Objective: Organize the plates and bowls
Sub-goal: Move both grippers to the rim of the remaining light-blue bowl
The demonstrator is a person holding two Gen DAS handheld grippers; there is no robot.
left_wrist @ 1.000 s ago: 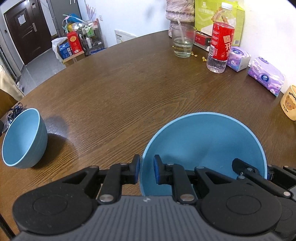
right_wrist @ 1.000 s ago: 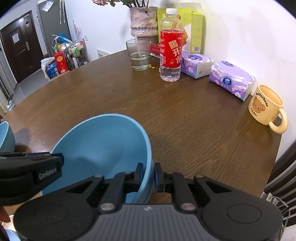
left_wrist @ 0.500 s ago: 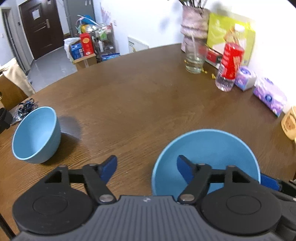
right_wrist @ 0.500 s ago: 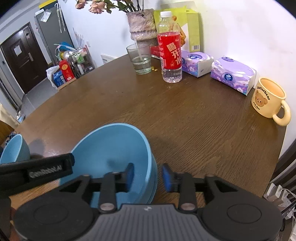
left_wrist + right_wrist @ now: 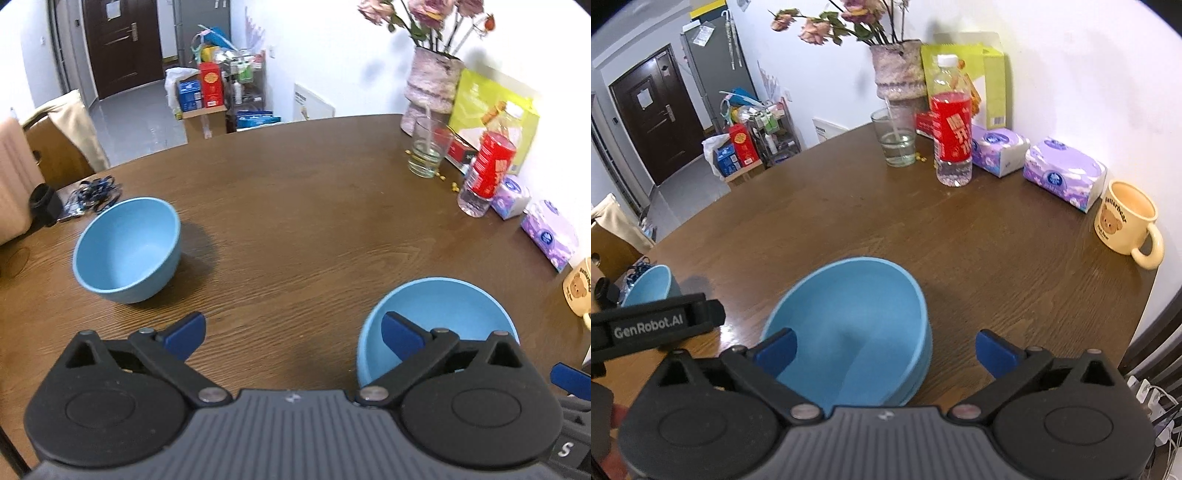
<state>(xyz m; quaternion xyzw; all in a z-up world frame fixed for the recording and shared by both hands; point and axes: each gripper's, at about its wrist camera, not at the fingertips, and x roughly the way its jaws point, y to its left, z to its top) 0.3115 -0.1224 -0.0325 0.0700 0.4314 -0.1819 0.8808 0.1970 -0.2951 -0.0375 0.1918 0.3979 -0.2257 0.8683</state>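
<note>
With jaws just opened wide, both empty: left gripper & right gripper hover over near-right big blue bowl, upright on table, pads clear. Small blue bowl upright far left.

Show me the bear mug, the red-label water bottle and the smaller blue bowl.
bear mug (image 5: 1123,225): right wrist view, its printed side.
red-label water bottle (image 5: 953,134): right wrist view, the label.
smaller blue bowl (image 5: 127,245): left wrist view, the inside.
</note>
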